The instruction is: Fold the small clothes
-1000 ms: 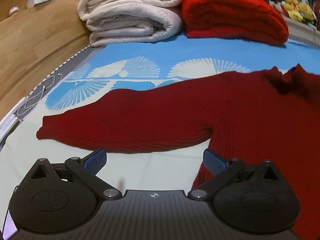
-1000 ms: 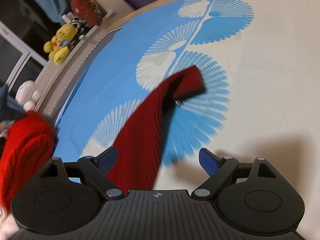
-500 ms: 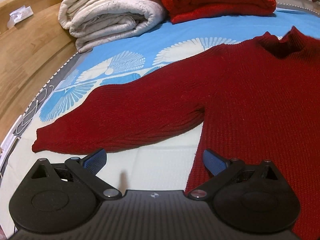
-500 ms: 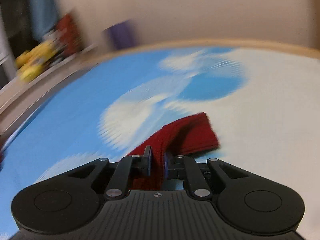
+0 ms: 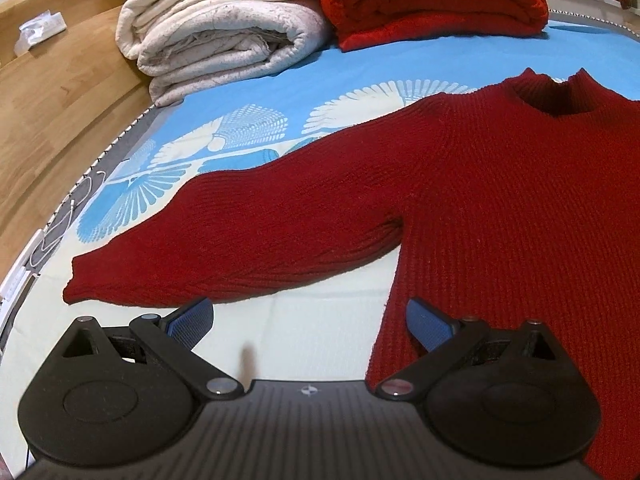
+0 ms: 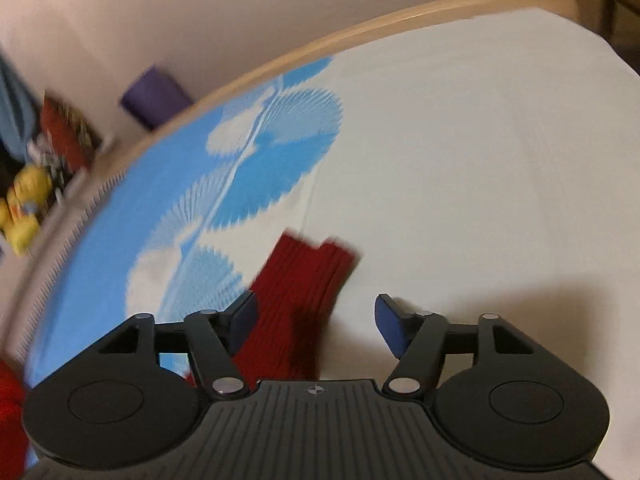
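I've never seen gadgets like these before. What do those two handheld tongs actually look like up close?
Both look alike. The left tongs and the right tongs each have a matte black body with fine ribbing and a small cross-in-circle mark at its middle. Two rounded black housings sit at the sides, with angular black link arms joined by silver pivot pins. Each finger ends in a flat blue pad. No cables or sleeves show.

Warm indoor light; right view motion-blurred; fisheye-bent edges.

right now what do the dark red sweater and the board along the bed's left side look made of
Sweater: probably chunky wool or acrylic knit, matte and slightly fuzzy; ribbed rows of stitches show across body and sleeve. Board: looks like light wood or wood veneer with a smooth satin finish; grain streaks are visible.
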`<act>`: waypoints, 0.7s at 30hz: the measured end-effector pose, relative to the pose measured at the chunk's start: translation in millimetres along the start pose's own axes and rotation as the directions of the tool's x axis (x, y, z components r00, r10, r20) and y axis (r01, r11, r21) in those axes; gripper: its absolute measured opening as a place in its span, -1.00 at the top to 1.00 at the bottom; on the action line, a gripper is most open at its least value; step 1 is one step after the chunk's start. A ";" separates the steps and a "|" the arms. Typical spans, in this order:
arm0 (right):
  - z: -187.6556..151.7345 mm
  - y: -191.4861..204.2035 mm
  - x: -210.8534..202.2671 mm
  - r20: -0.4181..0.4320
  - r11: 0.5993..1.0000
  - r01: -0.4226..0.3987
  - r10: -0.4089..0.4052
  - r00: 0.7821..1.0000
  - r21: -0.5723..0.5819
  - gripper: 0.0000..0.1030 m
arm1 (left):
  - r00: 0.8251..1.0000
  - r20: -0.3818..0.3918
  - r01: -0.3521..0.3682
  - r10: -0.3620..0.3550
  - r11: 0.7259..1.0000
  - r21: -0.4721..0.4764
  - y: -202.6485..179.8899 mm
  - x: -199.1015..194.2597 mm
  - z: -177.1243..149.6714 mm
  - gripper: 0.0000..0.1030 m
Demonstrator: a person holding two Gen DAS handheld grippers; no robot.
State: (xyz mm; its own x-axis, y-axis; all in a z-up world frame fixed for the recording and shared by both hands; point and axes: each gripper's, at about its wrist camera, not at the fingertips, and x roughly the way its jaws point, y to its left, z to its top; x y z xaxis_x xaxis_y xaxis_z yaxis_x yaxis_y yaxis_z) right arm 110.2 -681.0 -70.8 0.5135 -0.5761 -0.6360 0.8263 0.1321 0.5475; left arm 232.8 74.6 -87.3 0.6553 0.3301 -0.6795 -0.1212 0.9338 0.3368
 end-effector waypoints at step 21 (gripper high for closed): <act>-237.3 46.1 -294.5 -0.447 0.664 -0.449 0.190 0.874 -0.597 -0.73 | 0.997 -0.053 0.037 -0.056 0.951 -0.307 77.8 -30.3 -2.7 -0.99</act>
State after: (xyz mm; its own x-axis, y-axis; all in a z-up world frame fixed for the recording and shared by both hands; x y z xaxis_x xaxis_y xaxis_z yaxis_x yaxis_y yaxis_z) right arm 51.9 -313.9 12.7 0.7090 -0.1181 -0.6953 0.4564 0.8284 0.3247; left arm 201.6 137.7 -42.2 0.6204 0.2839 -0.7311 -0.3198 0.9427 0.0947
